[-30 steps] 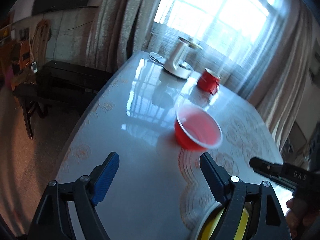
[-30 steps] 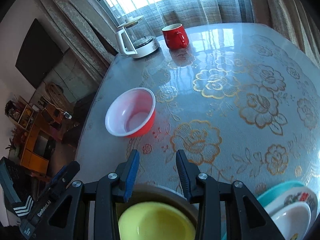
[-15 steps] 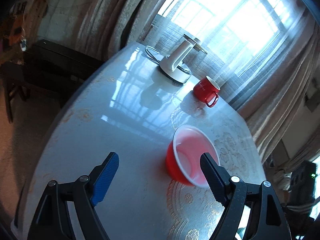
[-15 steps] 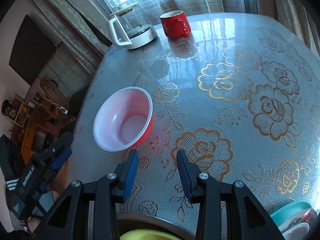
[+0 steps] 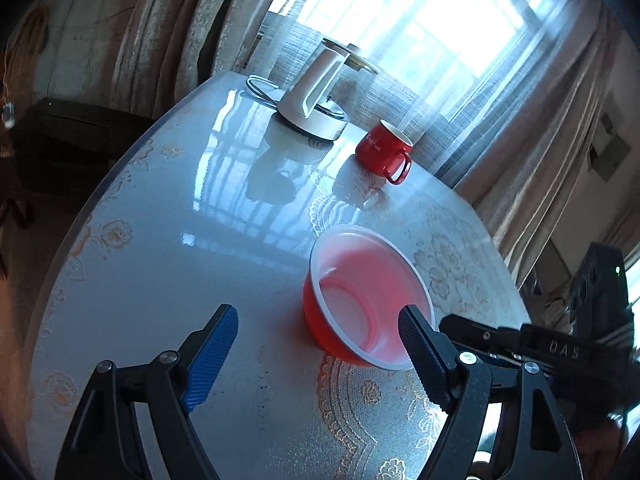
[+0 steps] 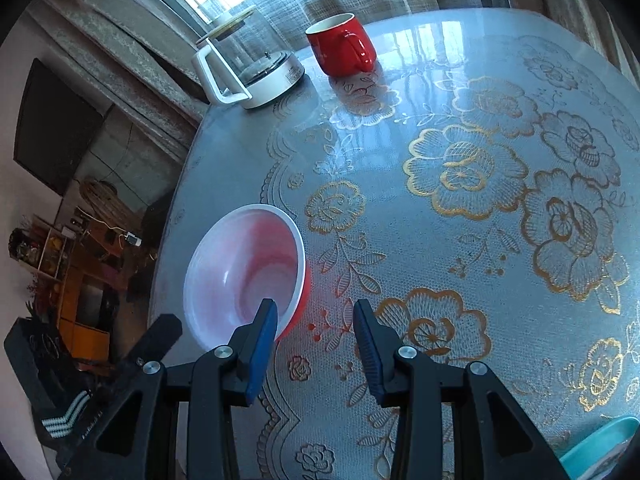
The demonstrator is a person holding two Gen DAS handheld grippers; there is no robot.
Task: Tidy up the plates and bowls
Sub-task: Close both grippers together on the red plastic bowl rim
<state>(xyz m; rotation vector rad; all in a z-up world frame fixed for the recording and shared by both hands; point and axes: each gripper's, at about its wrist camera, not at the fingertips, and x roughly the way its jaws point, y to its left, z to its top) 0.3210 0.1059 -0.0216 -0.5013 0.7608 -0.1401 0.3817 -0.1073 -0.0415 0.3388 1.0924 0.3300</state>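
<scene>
bowl [image 5: 362, 300]: red outside, white inside, upright on the desk [image 5: 168, 248], empty, near the desk's edge. also in the right view [image 6: 244, 276].

left hand-held gripper [image 5: 316, 340]: jaws wide, and they have just been closing a little. nothing pressed between them. its right finger [image 5: 424, 356] overlaps the bowl's near rim in the picture; contact cannot be told. its left finger [image 5: 210, 356] stands over bare desk, well apart from the bowl.

right hand-held gripper [image 6: 316, 344]: jaws narrow, part open, nothing between them but the patterned cloth below. its left finger [image 6: 262, 340] sits in front of the bowl's near rim in the picture; touching or not cannot be told. in the left view the right gripper's black body shows just right of the bowl, marked "das".

further out: red mug [image 6: 342, 46] upright near the far edge, handle toward the right view's camera. glass kettle [image 6: 248, 68] on a white base beside the mug, white handle. desk cover is glossy grey-blue with gold flowers.

right view, bottom right corner: rim of a teal plate [image 6: 600, 440], mostly cut off.

beyond the desk: curtains and a bright window [image 5: 400, 20].
</scene>
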